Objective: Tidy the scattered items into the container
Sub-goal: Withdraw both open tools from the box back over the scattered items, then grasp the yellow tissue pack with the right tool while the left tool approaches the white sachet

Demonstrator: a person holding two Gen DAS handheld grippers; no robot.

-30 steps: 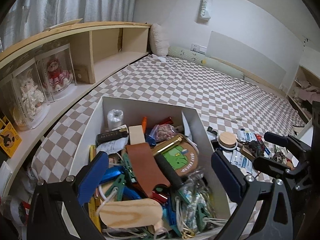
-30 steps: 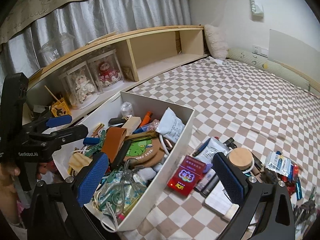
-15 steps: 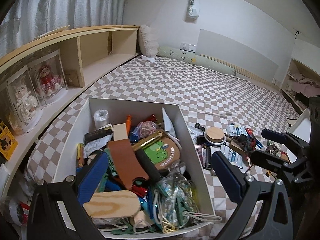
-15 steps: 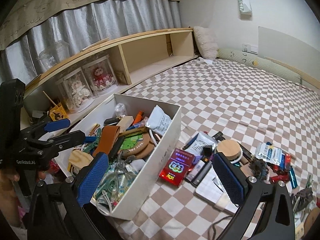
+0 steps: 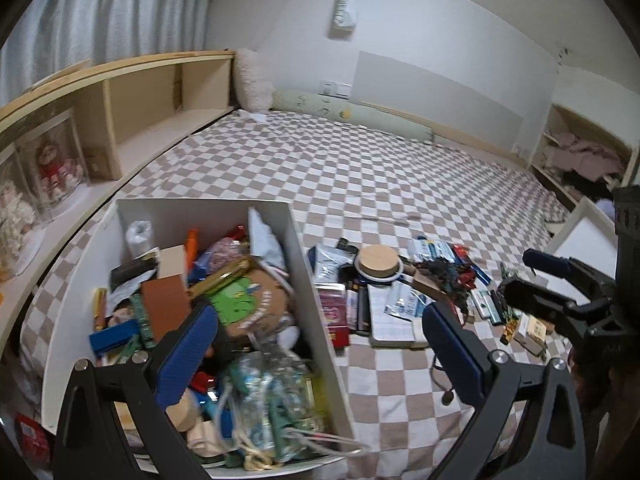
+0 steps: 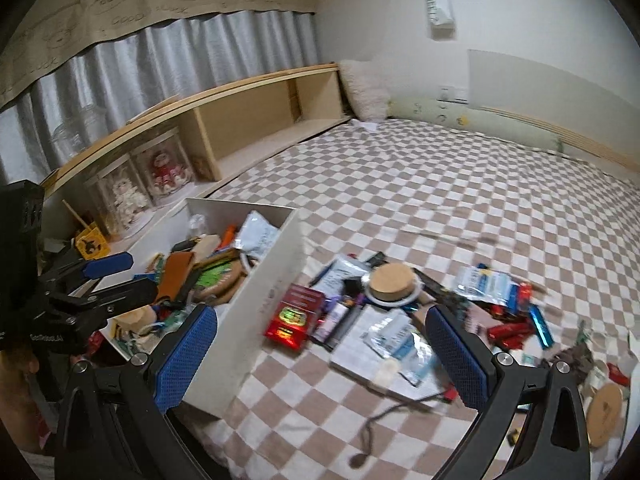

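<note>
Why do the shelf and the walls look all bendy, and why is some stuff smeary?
Both views use fisheye lenses, so the wooden shelf curves; in the left wrist view the bag of clips in the white box smears; in the right wrist view the scattered packets look streaked.

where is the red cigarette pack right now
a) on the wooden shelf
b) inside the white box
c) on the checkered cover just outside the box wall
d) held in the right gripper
c: the red cigarette pack lies on the checkered cover beside the outer wall of the white box, among the scattered items, and no gripper holds it.
</note>
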